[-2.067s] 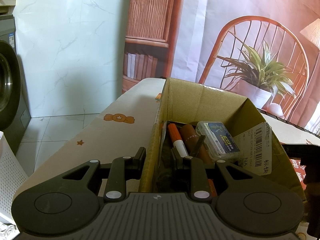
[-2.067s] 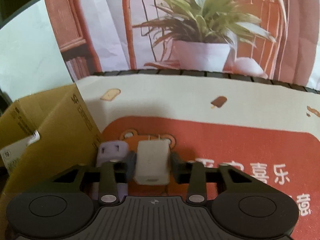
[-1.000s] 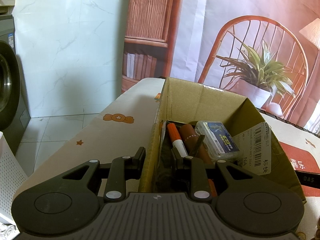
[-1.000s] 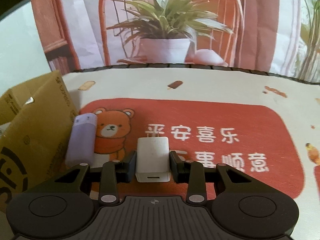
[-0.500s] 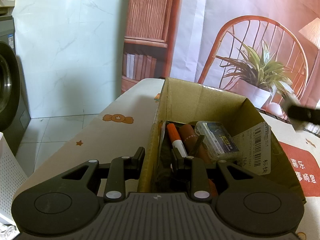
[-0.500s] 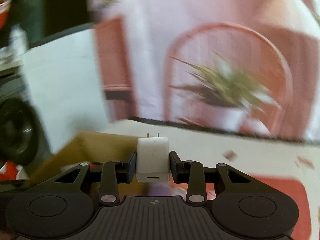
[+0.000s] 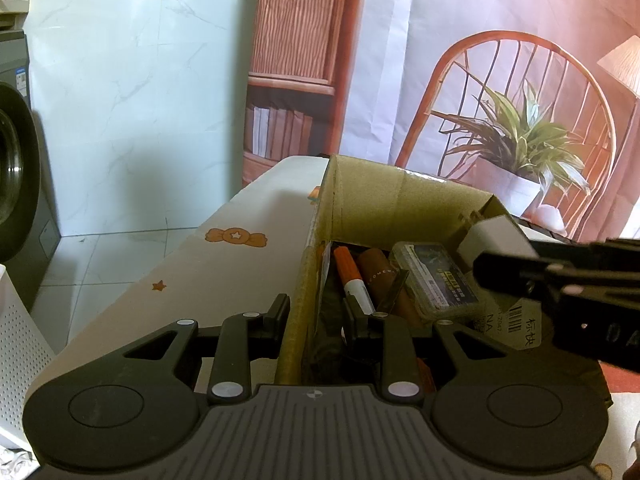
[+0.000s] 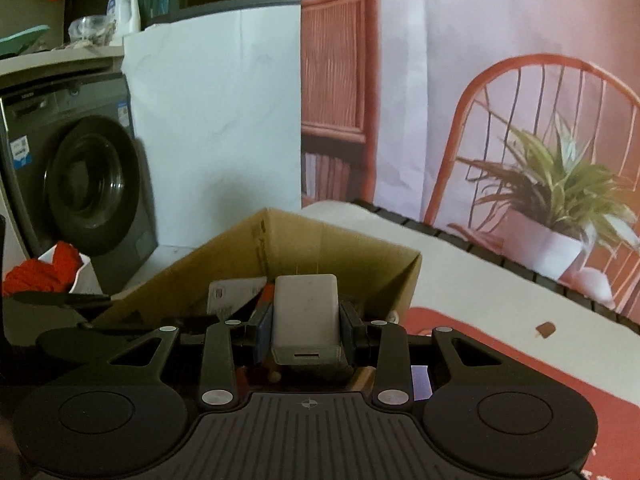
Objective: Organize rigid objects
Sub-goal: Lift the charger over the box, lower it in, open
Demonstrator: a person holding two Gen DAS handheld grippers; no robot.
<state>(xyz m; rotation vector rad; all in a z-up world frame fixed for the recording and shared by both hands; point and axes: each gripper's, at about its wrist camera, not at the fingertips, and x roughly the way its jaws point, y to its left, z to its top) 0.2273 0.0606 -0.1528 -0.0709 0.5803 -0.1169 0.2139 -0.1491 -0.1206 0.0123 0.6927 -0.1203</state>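
Fingers of the right gripper are clamped on both sides of a white USB wall charger, prongs pointing away from the camera and USB port facing it. In the right wrist view the charger sits at centre frame, above the open cardboard box. In the left wrist view the same charger appears at right of frame, over the box's right wall.

Fingers of the left gripper straddle the near wall of the box; whether they pinch the cardboard cannot be determined.

Step in hand, as judged: transfer of the charger into the box. The next move calls for lowering it clear of the rim, then releasing the grip over a free spot among the contents.

Box contents, left wrist view, centre frame: an orange-capped marker, a brown cylinder with small lettering too fine to read, and a clear plastic case carrying a yellow-and-green label, text illegible. A barcode shipping label on the box shows the characters "标快". The box stands on the worktop, whose cover carries candy and star prints.
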